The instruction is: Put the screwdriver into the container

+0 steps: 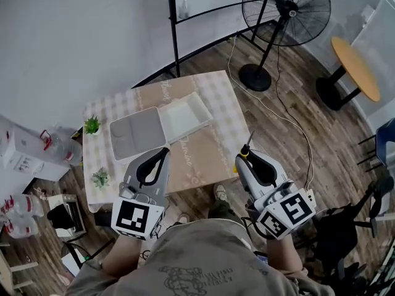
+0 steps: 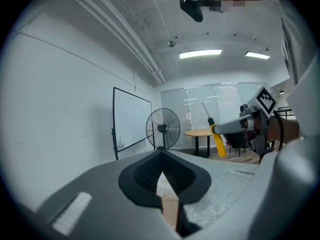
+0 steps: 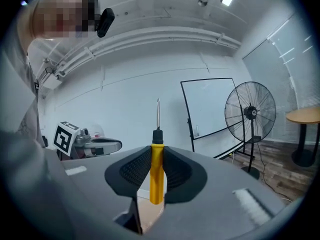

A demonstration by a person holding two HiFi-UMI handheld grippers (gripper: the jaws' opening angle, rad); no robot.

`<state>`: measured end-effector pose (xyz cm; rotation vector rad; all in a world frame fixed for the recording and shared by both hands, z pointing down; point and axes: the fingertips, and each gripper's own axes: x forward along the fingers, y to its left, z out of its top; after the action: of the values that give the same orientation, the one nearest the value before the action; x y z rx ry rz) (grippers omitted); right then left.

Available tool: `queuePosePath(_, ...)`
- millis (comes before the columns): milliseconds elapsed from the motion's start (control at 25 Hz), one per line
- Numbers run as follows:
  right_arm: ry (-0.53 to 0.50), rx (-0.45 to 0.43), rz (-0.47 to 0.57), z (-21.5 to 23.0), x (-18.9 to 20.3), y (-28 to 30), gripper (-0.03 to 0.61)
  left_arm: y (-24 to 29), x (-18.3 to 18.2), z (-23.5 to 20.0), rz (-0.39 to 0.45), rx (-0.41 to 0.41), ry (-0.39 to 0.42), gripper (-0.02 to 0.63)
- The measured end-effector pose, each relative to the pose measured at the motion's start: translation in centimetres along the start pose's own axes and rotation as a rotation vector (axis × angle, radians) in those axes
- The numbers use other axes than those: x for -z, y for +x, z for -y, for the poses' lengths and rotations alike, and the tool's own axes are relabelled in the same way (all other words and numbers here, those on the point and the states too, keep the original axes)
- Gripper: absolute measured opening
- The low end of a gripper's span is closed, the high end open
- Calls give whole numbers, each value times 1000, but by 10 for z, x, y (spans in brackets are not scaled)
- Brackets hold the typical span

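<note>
The fingers of the left gripper (image 2: pixel 161 153) are clenched tip to tip with nothing between them. In the head view this left gripper (image 1: pixel 165 150) hangs over the near left part of the desk (image 1: pixel 210 156).

On the desk's far left edge stands one small potted plant (image 1: pixel 92 125), and a second potted plant (image 1: pixel 100 178) stands nearer the person. Right of the first plant lies a grey tray (image 1: pixel 137 133), and just beside it, to its right, sits the white container (image 1: pixel 204 109), open on top.

Further right, the fingers of the right gripper (image 3: pixel 156 151) are grasping the screwdriver (image 3: pixel 157 170) by its yellow handle. The black collar and thin metal shaft stick out past the fingertips, pointing away from the person. From the head view the right gripper (image 1: pixel 242 157) hovers at the desk's near right edge, and the screwdriver (image 1: pixel 245 147) is in the air, well apart from the container. The left gripper view also catches the screwdriver (image 2: pixel 218 140) held tilted, shaft upward.

Beyond the desk stands a whiteboard (image 3: pixel 210 109). On the wooden floor to its right stands a black fan (image 1: pixel 284 11), and right of that a round table (image 1: pixel 355 68).
</note>
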<state>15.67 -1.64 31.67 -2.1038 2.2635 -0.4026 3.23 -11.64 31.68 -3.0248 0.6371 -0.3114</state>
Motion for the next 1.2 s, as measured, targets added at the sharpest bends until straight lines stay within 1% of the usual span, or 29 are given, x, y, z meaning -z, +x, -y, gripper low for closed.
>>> queuePosePath(240,-9,-102,-28,57,-19,33,100,52,-15,-6,-18,-101,-12,0)
queuePosePath(480,-25,-229,-57,99,-25,61,100,84,-18,-7,-37,-229,-23,0)
queuePosePath(600,-32,-289,-66,112,-28,71,100,92,-19,-6,-54,-290,-33,0)
queuePosePath(720,-48,-344,-74,119,-29,80,100,95,-19,-6,-62,-347,-40,0)
queuePosePath(880,-63,-396,-85,120,-30,90,100,92,-15,-9,-72,-406,-57,0)
queuePosePath(1040,-80,-428,-88,113,-32,97,100,85,-9,-13,-88,-434,-43,0)
queuePosePath(1200,-105,-464,-113,100,-27,104,100,75,-6,-18,-86,-457,-61,0)
